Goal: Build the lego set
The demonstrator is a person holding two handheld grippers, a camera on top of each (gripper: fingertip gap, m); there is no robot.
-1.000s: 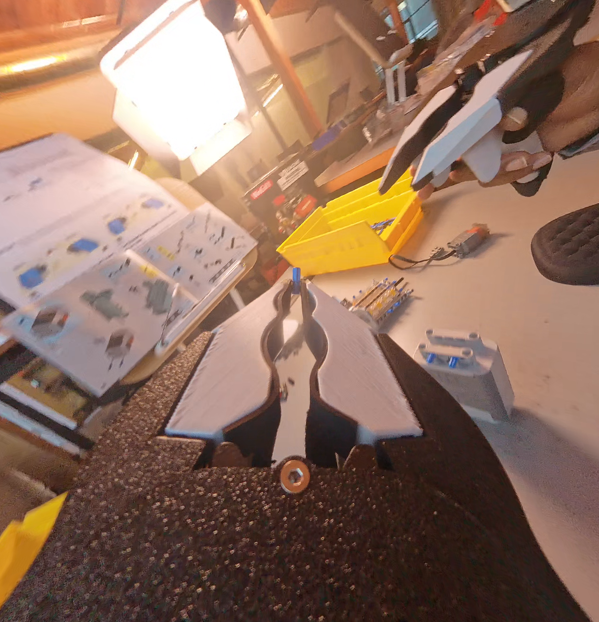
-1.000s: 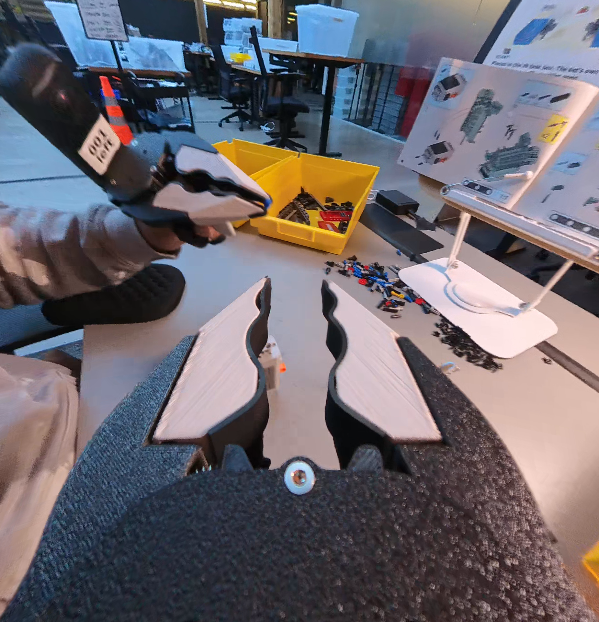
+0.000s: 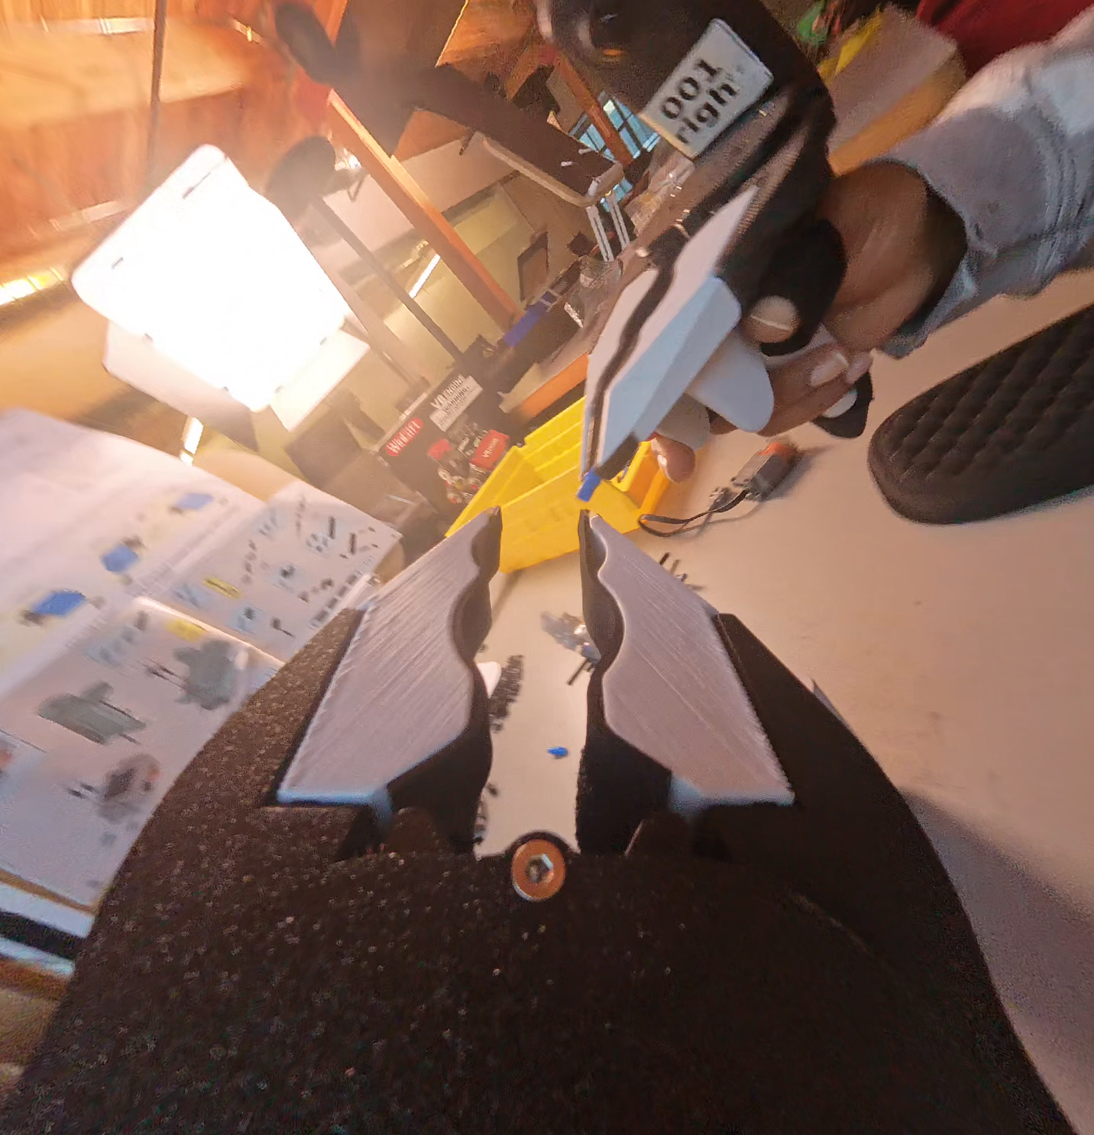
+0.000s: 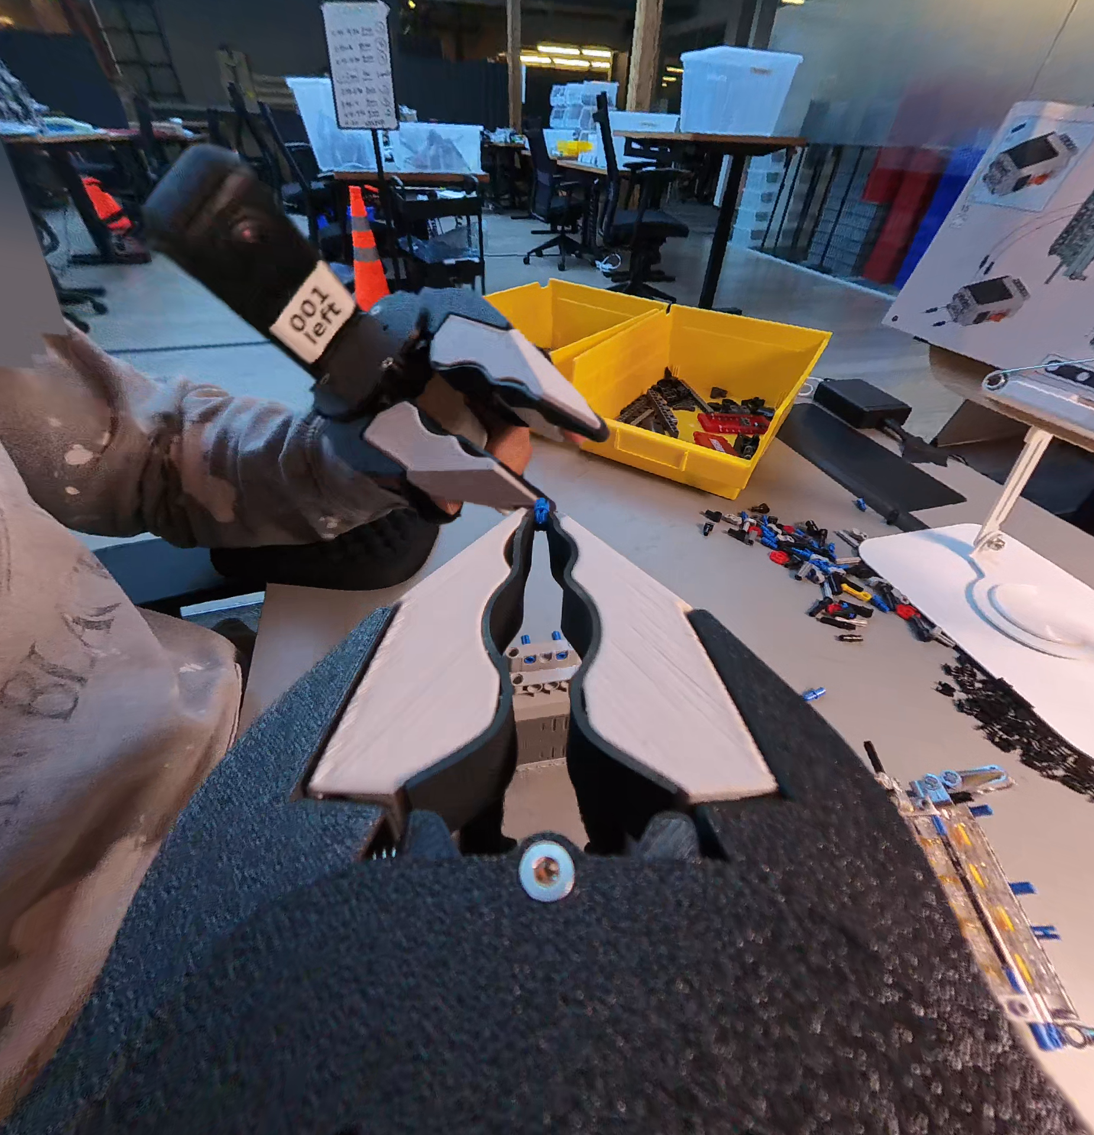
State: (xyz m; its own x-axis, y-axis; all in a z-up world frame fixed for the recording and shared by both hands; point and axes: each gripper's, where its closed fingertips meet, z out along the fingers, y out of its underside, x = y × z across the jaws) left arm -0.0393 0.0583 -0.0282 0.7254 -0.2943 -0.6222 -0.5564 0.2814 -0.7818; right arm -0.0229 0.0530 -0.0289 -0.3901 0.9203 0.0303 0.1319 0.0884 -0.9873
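Pinching a blue pin (image 4: 539, 511), right claw (image 4: 541, 522) hides a grey block (image 4: 541, 694).

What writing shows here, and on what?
White tag on left claw: legible, not quoted here.
White tag on right claw: same.
Sign on stand: too small.
Instruction sheets: too small.
Red labels behind bins: blurred.

Warm orange cast and motion blur in the left wrist view, with a glaring lamp panel (image 3: 213, 276); right wrist view cooler, sharper, edges fisheye-bent.
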